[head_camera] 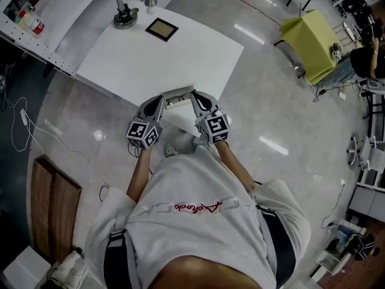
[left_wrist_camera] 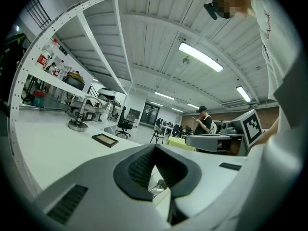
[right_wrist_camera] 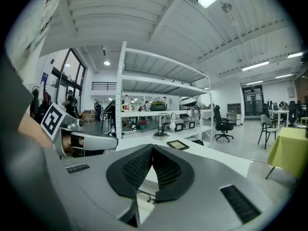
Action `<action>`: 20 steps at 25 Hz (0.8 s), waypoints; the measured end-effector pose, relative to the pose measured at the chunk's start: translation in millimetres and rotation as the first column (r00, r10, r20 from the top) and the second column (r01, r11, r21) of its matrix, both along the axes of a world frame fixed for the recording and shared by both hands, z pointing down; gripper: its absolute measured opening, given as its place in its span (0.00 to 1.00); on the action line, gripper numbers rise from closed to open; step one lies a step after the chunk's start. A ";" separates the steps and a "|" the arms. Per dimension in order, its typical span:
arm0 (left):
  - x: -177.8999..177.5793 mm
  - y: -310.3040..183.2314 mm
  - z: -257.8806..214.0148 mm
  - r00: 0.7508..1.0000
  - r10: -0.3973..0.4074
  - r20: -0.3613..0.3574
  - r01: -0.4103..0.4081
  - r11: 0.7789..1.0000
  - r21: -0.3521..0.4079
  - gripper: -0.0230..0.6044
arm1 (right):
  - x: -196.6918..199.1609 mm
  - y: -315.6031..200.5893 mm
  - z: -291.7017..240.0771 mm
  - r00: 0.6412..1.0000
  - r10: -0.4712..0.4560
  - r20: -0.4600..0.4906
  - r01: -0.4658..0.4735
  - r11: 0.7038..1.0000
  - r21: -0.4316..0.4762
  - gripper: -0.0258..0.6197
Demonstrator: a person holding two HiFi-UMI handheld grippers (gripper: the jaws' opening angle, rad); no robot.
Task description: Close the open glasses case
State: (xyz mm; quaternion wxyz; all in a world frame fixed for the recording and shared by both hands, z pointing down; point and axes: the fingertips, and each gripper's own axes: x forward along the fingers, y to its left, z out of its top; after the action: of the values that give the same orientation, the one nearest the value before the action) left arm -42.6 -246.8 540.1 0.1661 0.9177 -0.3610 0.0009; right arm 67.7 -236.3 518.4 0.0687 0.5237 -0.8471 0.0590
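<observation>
The open glasses case (head_camera: pixel 178 99) is white and lies at the near edge of the white table (head_camera: pixel 180 59), with glasses inside. My left gripper (head_camera: pixel 161 99) is at its left end and my right gripper (head_camera: pixel 194 94) at its right end, tips pointing inward. In the left gripper view the left gripper (left_wrist_camera: pixel 155 147) has its pads meeting, nothing between them, and the case (left_wrist_camera: pixel 160 190) shows just below. In the right gripper view the right gripper (right_wrist_camera: pixel 152 147) is likewise shut and empty, above the case (right_wrist_camera: pixel 144 197). Whether either tip touches the case is unclear.
A dark-framed flat object (head_camera: pixel 162 29) and a lamp on a round base (head_camera: pixel 126 18) stand at the table's far side. Shelving (head_camera: pixel 36 17) runs along the left. A yellow-covered table (head_camera: pixel 313 38) and a seated person (head_camera: pixel 367 59) are at the right.
</observation>
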 end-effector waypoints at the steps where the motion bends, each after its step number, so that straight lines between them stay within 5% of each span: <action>1: 1.9 -3.4 -0.4 1.000 -0.010 0.006 0.010 1.000 0.003 0.08 | 1.9 -4.9 0.4 1.000 -0.012 0.003 0.012 1.000 -0.001 0.08; 10: 0.7 -21.2 -4.8 0.994 -0.107 0.027 0.106 0.994 0.011 0.08 | -0.8 -27.9 3.8 0.994 -0.105 0.032 0.105 0.994 -0.014 0.08; 20: -5.5 -13.9 8.7 0.992 -0.113 0.049 0.115 0.993 -0.039 0.08 | -5.4 -20.4 28.5 0.993 -0.110 0.046 0.114 0.989 -0.089 0.08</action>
State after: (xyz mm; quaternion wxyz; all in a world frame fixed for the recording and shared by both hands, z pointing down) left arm -48.1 -260.7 548.8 0.1766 0.8916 -0.4164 0.0202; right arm 62.3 -256.7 546.9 0.0786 0.4702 -0.8728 0.1044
